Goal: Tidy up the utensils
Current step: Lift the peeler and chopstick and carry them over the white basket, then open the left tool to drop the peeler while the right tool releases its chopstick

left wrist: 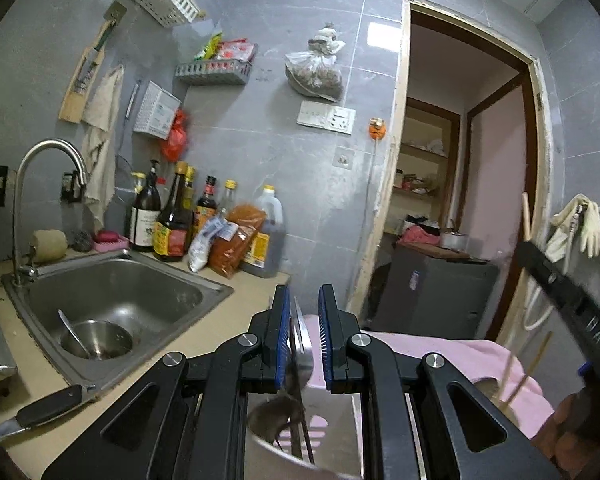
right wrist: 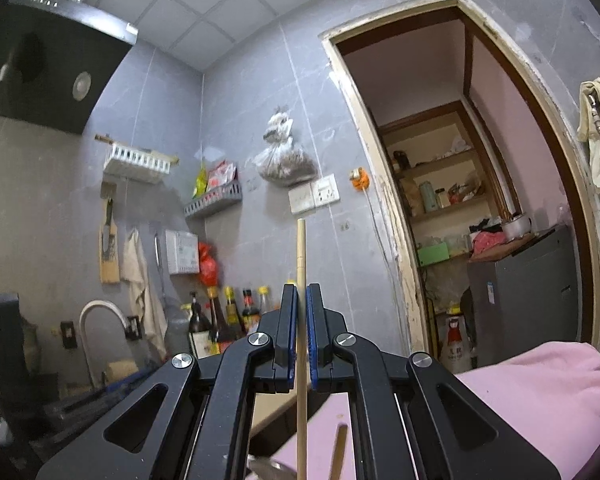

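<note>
Grey tiles with pale seams are seen on the wall [left wrist: 300, 160], and a white grid is shown on the ceiling [right wrist: 220, 8]. The sink [left wrist: 112, 292] and tap [left wrist: 40, 168] are finished in dull silver steel. The counter [left wrist: 236, 312] is coloured beige. The left gripper [left wrist: 303, 332] is made in black, its pads [left wrist: 285, 332] faced in ribbed blue; the same black and blue are worn by the right gripper [right wrist: 300, 336]. A pale wooden chopstick [right wrist: 301, 280] is seen between blue pads. A soft pink cloth [left wrist: 460, 360] is spread beside them. The bottles [left wrist: 172, 216] are dark brown with yellow caps and red labels. The range hood [right wrist: 52, 68] is black.
</note>
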